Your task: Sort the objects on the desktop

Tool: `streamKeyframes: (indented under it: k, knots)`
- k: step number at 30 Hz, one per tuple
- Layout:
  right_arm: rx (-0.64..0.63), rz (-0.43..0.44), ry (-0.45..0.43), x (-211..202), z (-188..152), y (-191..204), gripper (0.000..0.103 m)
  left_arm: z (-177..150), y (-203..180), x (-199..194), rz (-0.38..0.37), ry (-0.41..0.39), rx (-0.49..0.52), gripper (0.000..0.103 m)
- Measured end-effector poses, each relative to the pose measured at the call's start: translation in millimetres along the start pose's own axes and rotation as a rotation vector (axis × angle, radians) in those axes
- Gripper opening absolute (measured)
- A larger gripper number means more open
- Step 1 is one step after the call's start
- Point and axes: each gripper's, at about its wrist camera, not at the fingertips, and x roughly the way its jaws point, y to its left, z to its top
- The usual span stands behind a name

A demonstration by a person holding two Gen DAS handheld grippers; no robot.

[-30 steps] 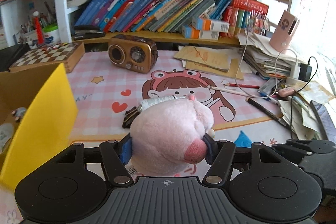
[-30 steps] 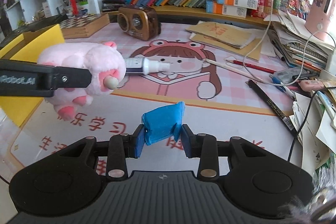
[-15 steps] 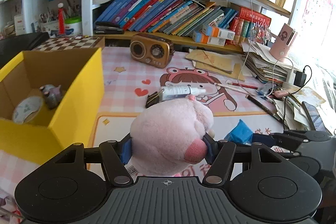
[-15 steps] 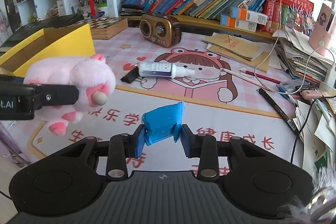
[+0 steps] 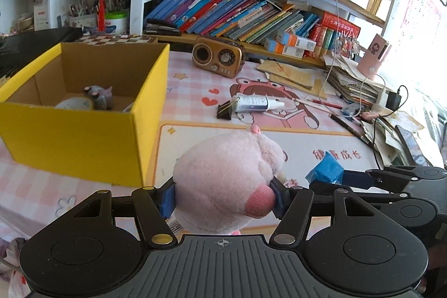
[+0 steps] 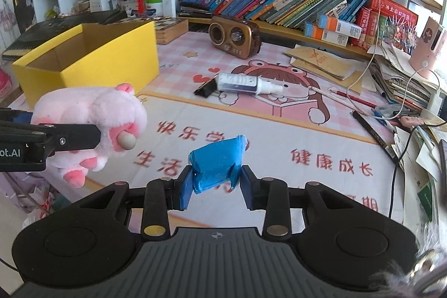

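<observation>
Pink plush toy (image 5: 229, 180) is riding clamped in the left gripper (image 5: 223, 198) jaws, a blue packet (image 6: 216, 165) pinched in the right gripper (image 6: 215, 187), both heading for the yellow box (image 5: 83, 141) on the surface. Next: lifting over its rim, then releasing. "ot.AI" is showing on the left gripper.

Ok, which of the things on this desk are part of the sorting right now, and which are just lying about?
In the job:
- pink plush, held in the left tongs
- blue packet, held in the right tongs
- yellow box, with a few items already in it

Lying about:
- radio
- spray bottle
- binder clip
- books
- chessboard
</observation>
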Motion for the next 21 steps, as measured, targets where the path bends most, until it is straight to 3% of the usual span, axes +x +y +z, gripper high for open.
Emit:
streamKeyframes:
  k: [21]
  knots:
    - [-0.009, -0.021, 0.015, -46.2, -35.8, 98.0, 0.033, -40.1, 63.0, -66.2, -0.05, -0.007, 0.018, 0.063]
